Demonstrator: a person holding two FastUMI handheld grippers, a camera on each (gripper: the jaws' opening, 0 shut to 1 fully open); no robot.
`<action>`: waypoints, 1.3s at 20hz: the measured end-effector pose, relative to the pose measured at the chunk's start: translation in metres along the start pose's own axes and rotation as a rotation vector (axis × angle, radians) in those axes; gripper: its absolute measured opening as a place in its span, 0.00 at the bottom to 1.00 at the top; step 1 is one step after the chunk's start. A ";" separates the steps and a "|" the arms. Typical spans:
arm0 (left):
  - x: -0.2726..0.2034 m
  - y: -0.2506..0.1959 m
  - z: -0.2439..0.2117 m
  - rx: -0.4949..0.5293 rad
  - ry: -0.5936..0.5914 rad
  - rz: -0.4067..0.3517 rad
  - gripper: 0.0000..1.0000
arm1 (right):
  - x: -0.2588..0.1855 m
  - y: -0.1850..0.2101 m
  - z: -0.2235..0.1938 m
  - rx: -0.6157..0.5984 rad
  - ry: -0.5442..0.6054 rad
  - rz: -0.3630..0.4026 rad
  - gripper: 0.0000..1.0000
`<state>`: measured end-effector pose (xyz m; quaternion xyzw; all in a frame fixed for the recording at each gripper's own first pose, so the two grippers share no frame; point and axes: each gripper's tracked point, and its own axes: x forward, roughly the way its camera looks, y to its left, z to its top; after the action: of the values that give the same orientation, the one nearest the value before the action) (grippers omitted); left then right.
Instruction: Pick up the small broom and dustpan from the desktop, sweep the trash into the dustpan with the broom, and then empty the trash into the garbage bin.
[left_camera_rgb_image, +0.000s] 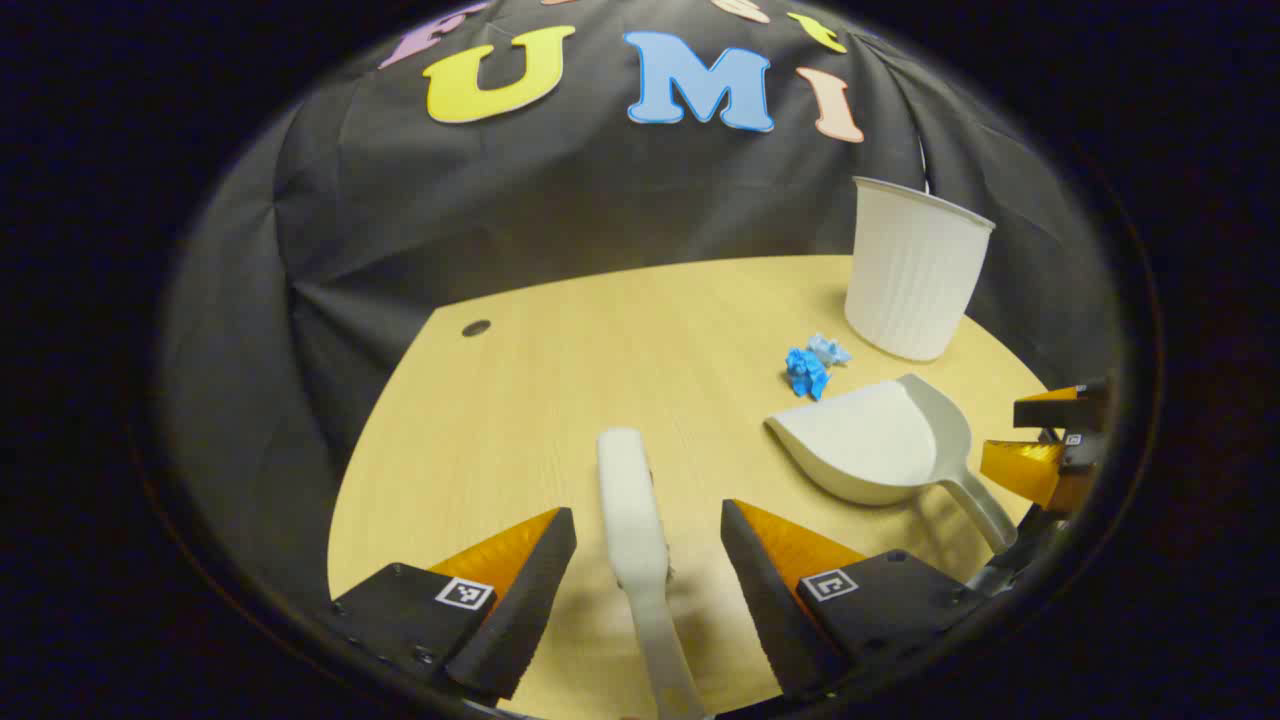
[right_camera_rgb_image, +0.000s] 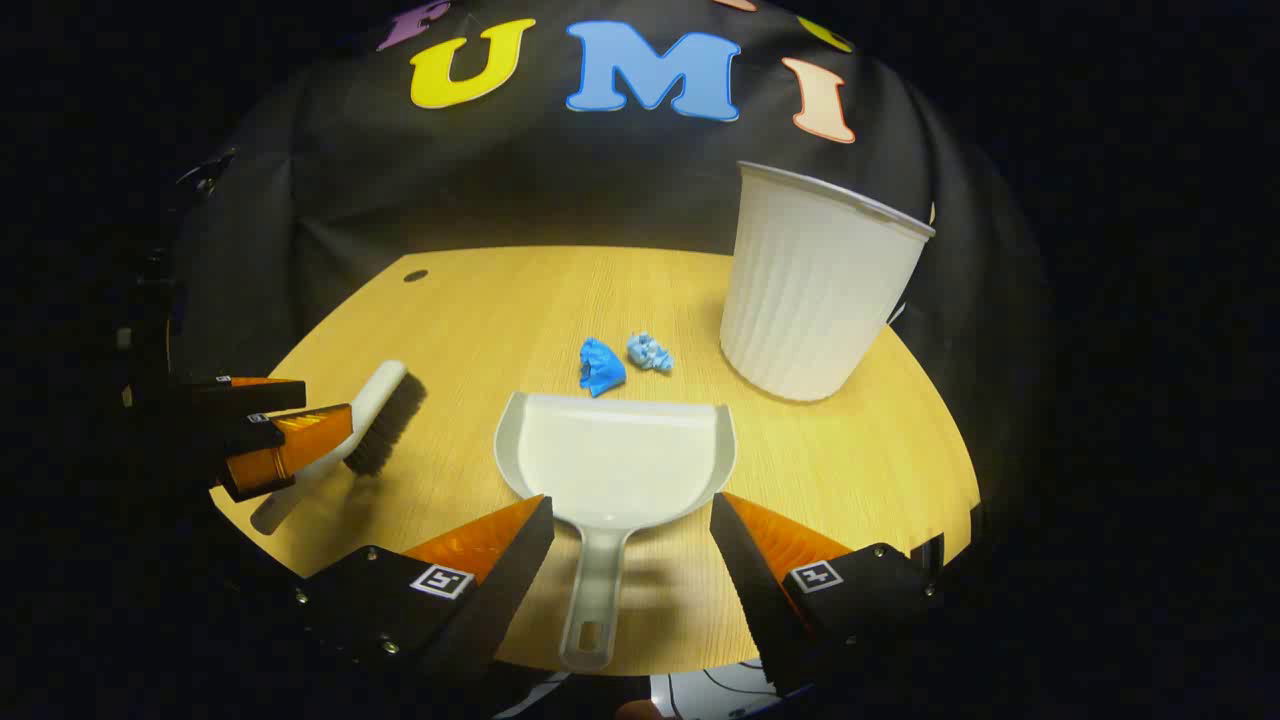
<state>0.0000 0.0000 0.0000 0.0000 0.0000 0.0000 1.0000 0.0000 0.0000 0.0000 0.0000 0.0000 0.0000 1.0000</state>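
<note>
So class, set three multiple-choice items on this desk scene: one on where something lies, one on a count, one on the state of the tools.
1. Where does the blue trash lie?
A. Inside the dustpan
B. On the desk between the dustpan's front edge and the garbage bin
C. Inside the garbage bin

2. How many pieces of blue trash are there?
A. One
B. Two
C. Four

3. How do the right gripper's jaws stand?
A. Open, on either side of the dustpan handle
B. Clamped on the broom
C. Lifting the bin

Answers:
1 B: the blue trash sits on the bare desk just beyond the dustpan, left of the garbage bin.
2 B: a darker crumple and a paler one lie side by side.
3 A: the right gripper straddles the handle with gaps on both sides; likewise the left gripper straddles the broom.
</note>
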 end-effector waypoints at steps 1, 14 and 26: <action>0.000 0.001 0.001 0.000 -0.002 0.005 1.00 | 0.000 0.003 0.000 -0.001 0.006 0.000 0.99; -0.058 0.011 0.075 -0.145 -0.366 0.076 1.00 | -0.036 -0.010 0.071 -0.035 -0.333 -0.028 0.99; -0.029 0.004 0.017 -0.086 -0.109 0.034 0.96 | -0.010 0.000 0.021 -0.009 -0.081 -0.012 0.99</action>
<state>-0.0295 0.0038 0.0174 -0.0428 -0.0547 0.0168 0.9974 -0.0096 0.0001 0.0211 -0.0045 -0.0403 -0.0062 0.9992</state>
